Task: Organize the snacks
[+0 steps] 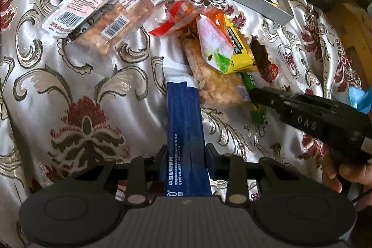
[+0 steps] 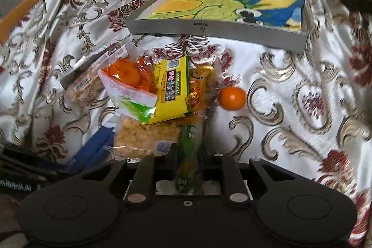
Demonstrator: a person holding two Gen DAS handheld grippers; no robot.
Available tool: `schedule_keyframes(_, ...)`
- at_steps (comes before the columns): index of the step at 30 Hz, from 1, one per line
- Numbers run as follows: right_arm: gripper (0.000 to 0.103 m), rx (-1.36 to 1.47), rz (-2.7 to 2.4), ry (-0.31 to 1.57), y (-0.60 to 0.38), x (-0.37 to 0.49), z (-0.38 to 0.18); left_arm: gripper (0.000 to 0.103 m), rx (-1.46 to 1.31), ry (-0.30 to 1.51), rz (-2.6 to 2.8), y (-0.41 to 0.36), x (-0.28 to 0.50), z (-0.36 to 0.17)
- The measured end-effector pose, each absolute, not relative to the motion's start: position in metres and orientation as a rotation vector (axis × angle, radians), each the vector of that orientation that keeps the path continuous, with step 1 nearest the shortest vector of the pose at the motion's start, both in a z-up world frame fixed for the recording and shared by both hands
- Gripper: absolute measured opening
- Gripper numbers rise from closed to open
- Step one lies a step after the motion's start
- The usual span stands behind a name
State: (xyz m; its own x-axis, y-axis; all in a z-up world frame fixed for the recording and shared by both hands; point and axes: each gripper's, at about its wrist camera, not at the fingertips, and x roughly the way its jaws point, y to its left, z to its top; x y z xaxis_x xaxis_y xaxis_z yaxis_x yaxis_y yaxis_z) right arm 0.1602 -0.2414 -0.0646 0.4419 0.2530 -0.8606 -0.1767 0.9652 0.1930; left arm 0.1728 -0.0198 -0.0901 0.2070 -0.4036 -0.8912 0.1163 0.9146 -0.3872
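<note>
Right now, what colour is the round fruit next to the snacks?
Orange. The fruit shows best in the right wrist view, lying on the patterned cloth.

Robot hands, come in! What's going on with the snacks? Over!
Left gripper shut on blue packet. Right gripper shut on green stick. Snack pile outside grey tray. Orange loose beside pile.

The left gripper (image 1: pixel 186 156) points steeply downward, its fingers (image 1: pixel 162 155) closed against the sides of a blue packet (image 1: pixel 184 122). The right gripper (image 2: pixel 187 155) also tilts steeply down, its fingers (image 2: pixel 173 152) pinching a green packet (image 2: pixel 188 159). In the left wrist view, a hand (image 1: pixel 344 176) grips the right gripper's black body from below.
</note>
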Motion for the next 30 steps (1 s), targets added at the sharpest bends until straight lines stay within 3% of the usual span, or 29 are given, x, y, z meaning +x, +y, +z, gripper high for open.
schedule_keyframes(2, 0.031, 0.092, 0.261, 1.075, -0.242, 0.161, -0.064, 0.035, -0.250, 1.313, -0.364, -0.021, 0.172, -0.089)
schedule_keyframes(6, 0.032, 0.130, 0.247, 1.060, -0.247, 0.166, -0.064, 0.035, -0.268, 1.310, -0.355, -0.020, 0.172, -0.089)
schedule_keyframes(12, 0.006, 0.154, 0.176, 1.024, -0.259, 0.166, -0.059, 0.032, -0.307, 1.302, -0.354, -0.014, 0.169, -0.085)
schedule_keyframes(30, 0.004, -0.071, 0.147, 0.810, -0.237, 0.118, -0.013, 0.028, -0.430, 1.242, -0.433, -0.005, 0.116, -0.063)
